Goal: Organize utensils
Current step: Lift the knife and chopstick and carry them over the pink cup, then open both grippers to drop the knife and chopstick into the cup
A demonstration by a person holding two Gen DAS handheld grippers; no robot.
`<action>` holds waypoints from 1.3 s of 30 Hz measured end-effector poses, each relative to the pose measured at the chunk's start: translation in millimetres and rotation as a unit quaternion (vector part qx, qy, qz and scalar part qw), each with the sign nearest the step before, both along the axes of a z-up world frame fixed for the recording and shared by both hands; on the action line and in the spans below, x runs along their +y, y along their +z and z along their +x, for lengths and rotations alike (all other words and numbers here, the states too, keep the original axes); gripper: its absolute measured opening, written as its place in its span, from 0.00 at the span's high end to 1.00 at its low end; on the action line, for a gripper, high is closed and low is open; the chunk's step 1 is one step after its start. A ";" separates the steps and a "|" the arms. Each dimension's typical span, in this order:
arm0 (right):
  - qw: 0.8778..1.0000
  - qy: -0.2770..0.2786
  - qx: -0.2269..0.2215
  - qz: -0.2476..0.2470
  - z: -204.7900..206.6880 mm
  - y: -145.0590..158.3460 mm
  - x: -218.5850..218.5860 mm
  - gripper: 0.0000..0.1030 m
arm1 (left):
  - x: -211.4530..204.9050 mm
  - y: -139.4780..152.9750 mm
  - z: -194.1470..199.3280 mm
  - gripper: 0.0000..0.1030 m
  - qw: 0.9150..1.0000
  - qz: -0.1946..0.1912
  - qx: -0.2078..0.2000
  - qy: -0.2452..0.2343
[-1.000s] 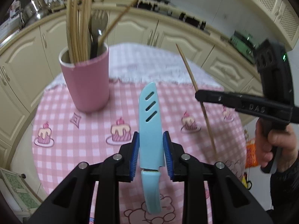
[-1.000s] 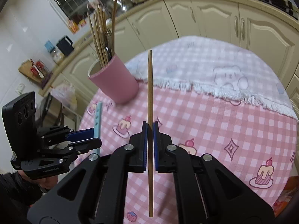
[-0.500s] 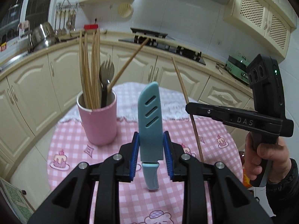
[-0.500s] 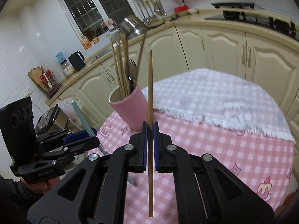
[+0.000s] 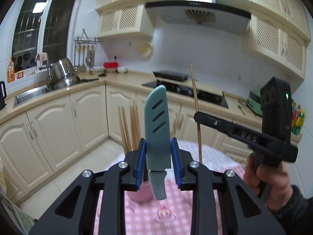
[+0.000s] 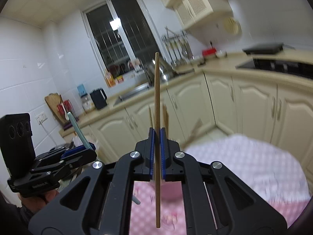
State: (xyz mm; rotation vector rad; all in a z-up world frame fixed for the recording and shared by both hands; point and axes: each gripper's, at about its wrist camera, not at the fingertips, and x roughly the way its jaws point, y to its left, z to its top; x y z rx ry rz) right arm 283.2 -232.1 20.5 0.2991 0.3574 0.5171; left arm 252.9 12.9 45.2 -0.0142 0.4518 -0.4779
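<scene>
Round table (image 6: 254,156) below my claws, covered by a pink checked cloth (image 5: 176,205) with cupcake prints; a paler checked cloth with white fringe lies over its far part. Pink cup (image 5: 137,194) stands directly on the pink cloth, mostly hidden behind my fingers, with a bundle of wooden chopsticks (image 5: 127,129) sticking up out of it. Both views are motion-blurred low down, so I can't tell what else sits on the cloth.
</scene>
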 end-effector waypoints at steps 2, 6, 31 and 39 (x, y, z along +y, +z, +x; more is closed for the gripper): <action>1.000 -0.004 -0.020 -0.002 11.5 6.1 10.0 0.94 | 2.8 6.6 11.8 0.76 1.000 -0.003 -0.004 0.007; 0.999 -0.010 -0.031 0.004 35.1 8.9 23.5 0.94 | 4.8 14.7 34.2 0.76 1.000 -0.001 -0.010 0.017; 0.999 -0.026 0.008 -0.033 80.5 -36.9 54.1 0.49 | 6.8 -37.1 91.9 0.75 0.997 0.012 0.062 0.033; 0.999 -0.037 -0.025 -0.024 53.9 -13.7 41.8 0.16 | 19.2 -15.1 61.8 0.20 0.998 -0.011 0.020 0.053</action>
